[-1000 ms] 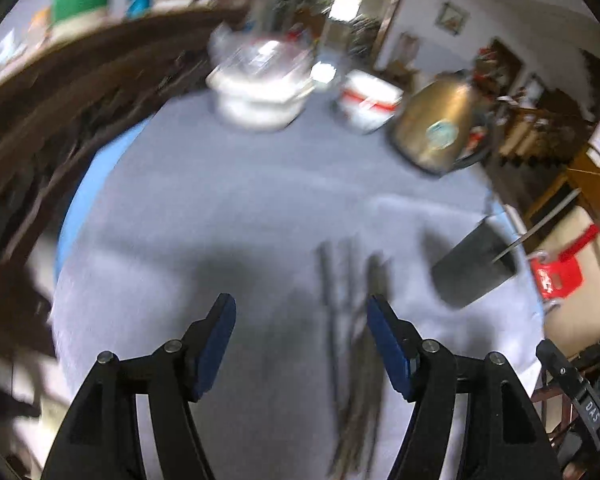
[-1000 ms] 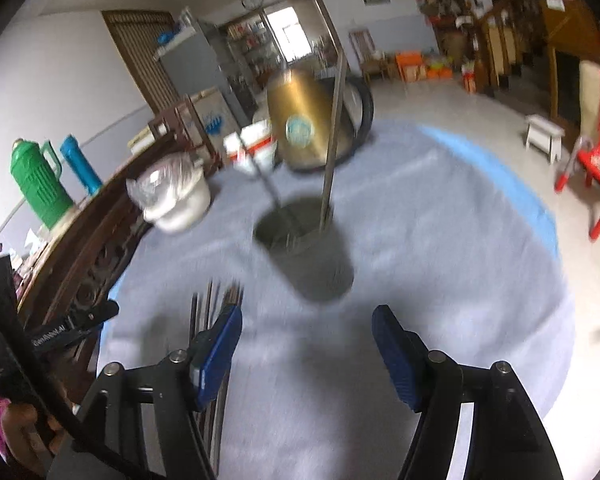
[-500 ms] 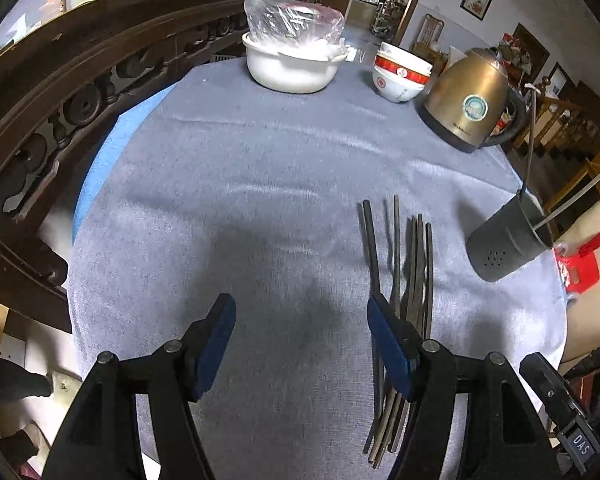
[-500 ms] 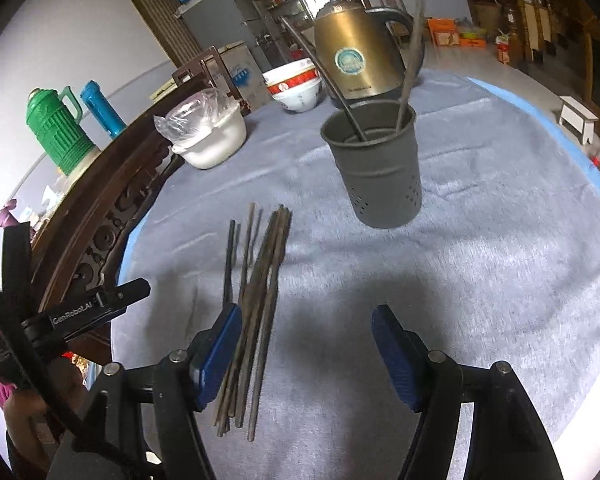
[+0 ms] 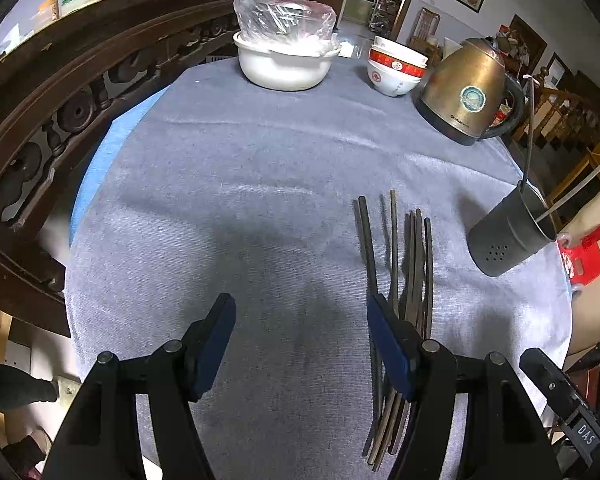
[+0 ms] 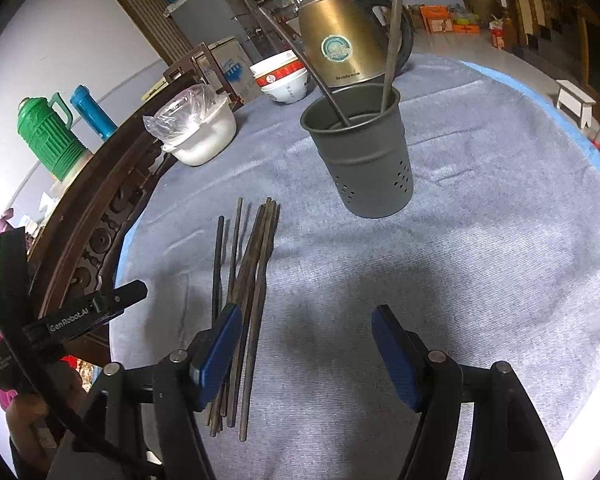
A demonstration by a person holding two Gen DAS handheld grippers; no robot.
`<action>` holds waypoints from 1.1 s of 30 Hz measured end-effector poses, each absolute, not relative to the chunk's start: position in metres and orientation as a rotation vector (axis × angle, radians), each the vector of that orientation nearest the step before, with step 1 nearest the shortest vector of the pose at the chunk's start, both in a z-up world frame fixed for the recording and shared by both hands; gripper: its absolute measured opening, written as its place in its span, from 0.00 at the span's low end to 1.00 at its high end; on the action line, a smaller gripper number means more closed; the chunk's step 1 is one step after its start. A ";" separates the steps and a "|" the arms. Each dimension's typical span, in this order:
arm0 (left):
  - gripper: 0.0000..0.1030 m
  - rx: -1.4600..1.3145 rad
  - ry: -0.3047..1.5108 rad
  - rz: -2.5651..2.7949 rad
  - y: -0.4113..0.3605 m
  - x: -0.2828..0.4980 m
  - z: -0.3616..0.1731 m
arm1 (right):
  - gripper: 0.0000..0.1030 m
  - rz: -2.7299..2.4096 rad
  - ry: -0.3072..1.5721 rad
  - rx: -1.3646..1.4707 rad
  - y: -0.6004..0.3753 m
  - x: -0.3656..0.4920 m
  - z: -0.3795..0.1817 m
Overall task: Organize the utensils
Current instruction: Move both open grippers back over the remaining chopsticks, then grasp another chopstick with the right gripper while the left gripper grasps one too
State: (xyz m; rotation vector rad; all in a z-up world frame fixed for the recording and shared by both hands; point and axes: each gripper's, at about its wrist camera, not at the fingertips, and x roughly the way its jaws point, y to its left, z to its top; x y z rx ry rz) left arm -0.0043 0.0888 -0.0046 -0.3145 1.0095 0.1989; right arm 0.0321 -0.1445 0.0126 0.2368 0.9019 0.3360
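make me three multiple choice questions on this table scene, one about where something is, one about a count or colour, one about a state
1. Where do the loose chopsticks lie?
A. inside the white pot
B. flat on the grey cloth, left of the holder
C. under the kettle

2. How many chopsticks stand in the grey holder?
A. two
B. none
C. six

3. What state is the right gripper in?
A. shut on a chopstick
B. open, holding nothing
C. shut on the holder

Answers: 1 B, the bundle rests on the cloth beside the holder. 2 A, two sticks lean out of its rim. 3 B, its blue fingers stand wide apart with only cloth between.
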 end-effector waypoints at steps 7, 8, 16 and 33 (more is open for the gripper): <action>0.67 -0.321 1.024 0.200 0.092 -0.003 -0.011 | 0.69 0.332 0.935 0.236 -0.143 0.038 0.008; 0.67 -0.326 1.026 0.199 0.093 -0.003 -0.013 | 0.69 0.334 0.942 0.236 -0.142 0.040 0.007; 0.67 -0.360 1.038 0.190 0.102 -0.005 -0.021 | 0.68 0.391 1.041 0.219 -0.117 0.070 -0.005; 0.67 -0.405 1.069 0.151 0.112 0.000 -0.037 | 0.21 0.343 1.169 0.091 -0.056 0.122 -0.029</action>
